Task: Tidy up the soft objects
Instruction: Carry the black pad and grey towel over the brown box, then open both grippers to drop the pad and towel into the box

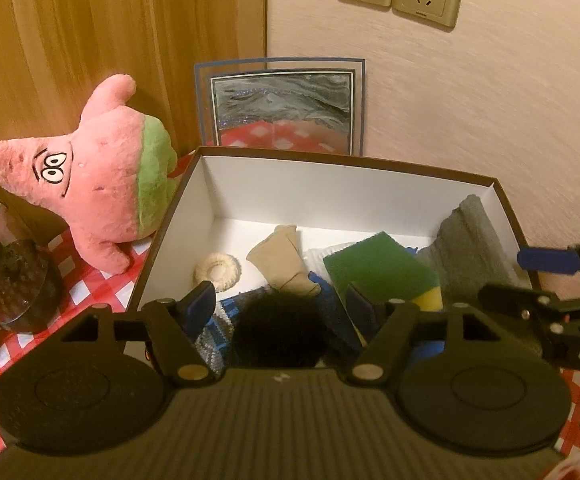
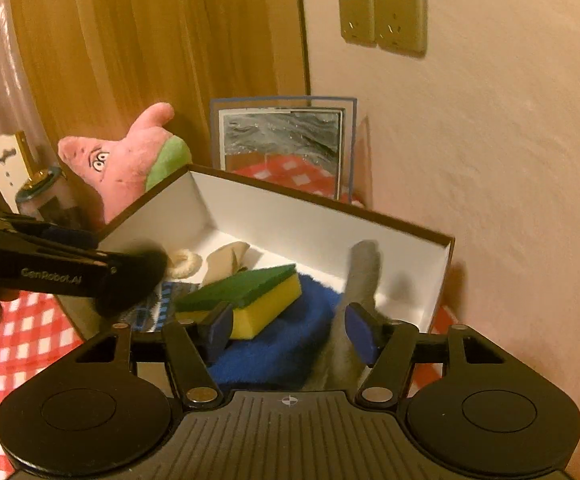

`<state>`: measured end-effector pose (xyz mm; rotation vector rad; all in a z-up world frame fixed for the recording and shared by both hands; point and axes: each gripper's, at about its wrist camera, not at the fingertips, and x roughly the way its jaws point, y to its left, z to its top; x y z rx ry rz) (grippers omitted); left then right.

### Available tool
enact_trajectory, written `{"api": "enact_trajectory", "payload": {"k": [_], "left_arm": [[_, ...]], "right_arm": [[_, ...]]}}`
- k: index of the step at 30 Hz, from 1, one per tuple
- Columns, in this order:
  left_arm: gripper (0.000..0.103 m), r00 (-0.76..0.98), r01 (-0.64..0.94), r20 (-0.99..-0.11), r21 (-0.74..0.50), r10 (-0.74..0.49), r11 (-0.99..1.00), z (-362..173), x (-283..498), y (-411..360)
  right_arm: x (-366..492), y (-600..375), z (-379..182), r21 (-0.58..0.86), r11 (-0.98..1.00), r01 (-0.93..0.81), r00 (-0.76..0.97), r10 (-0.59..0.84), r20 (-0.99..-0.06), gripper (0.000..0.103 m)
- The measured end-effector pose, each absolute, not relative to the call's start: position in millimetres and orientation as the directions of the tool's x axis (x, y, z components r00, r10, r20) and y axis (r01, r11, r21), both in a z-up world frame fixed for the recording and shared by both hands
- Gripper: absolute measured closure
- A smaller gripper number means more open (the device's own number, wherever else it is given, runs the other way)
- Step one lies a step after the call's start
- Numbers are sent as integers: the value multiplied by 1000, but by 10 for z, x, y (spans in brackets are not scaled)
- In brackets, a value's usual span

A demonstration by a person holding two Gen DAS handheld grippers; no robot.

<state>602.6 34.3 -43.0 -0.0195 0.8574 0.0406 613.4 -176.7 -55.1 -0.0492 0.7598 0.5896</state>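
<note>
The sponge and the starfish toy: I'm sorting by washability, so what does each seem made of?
Sponge: yellow foam body, matte and porous-looking, topped by a rougher dark green scouring layer, probably synthetic fibre. Starfish toy: pink plush with a green plush band, short fuzzy pile, probably polyester; the eyes look stitched or printed, but I cannot tell which.

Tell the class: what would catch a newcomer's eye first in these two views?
The pink star plush toy with green shorts stands out, propped against the wood panel left of the box. Next comes the green-and-yellow sponge lying inside the box on a blue cloth, with a grey cloth leaning against the right wall. Behind the box, a framed grey picture leans on the wall.
</note>
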Motion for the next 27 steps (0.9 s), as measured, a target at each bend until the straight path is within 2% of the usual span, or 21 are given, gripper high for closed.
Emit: {"api": "enact_trajectory", "payload": {"k": [12,27], "left_arm": [[31,658,-36,-752,17,37,999,-296,5842,241],[31,672,-62,-737,33,66,998,-138,5064,20]], "right_arm": [[5925,-1921,-534,204,840,-503,558,496,-665,32],[5417,-2105,-375,232,822,-520,563,534,-630,30]]}}
